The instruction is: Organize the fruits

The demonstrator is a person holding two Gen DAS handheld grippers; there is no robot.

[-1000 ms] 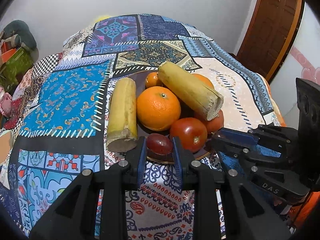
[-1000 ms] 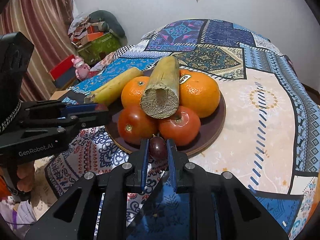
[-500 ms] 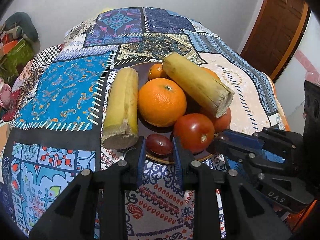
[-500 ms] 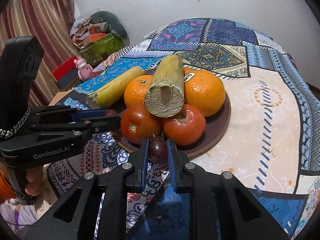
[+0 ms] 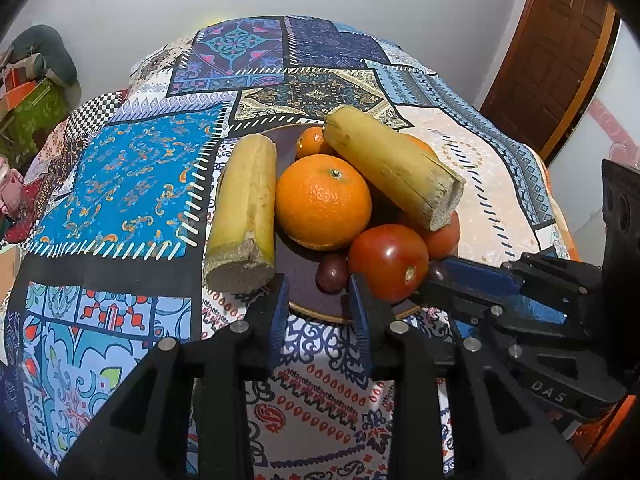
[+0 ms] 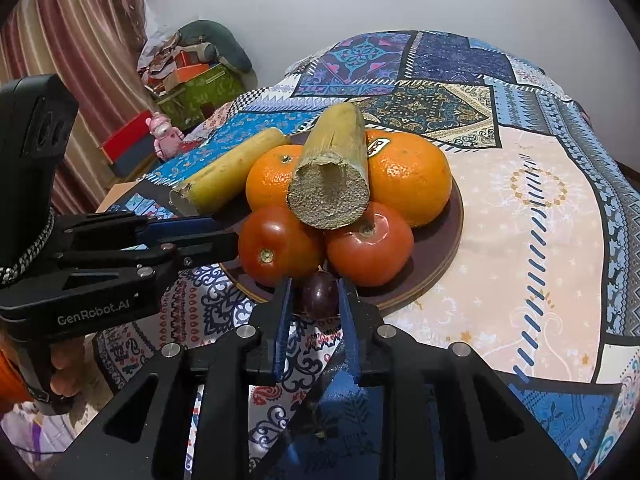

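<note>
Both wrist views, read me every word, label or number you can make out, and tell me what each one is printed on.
"GenRobot.AI": white print on the black body of the left gripper.
"DAS": white letters on the black body of the right gripper.
Small sticker on the large round orange: print too small to read.

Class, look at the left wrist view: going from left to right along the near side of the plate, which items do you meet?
Cut banana piece → dark grape → near tomato → right gripper, its tips at a second dark grape.
</note>
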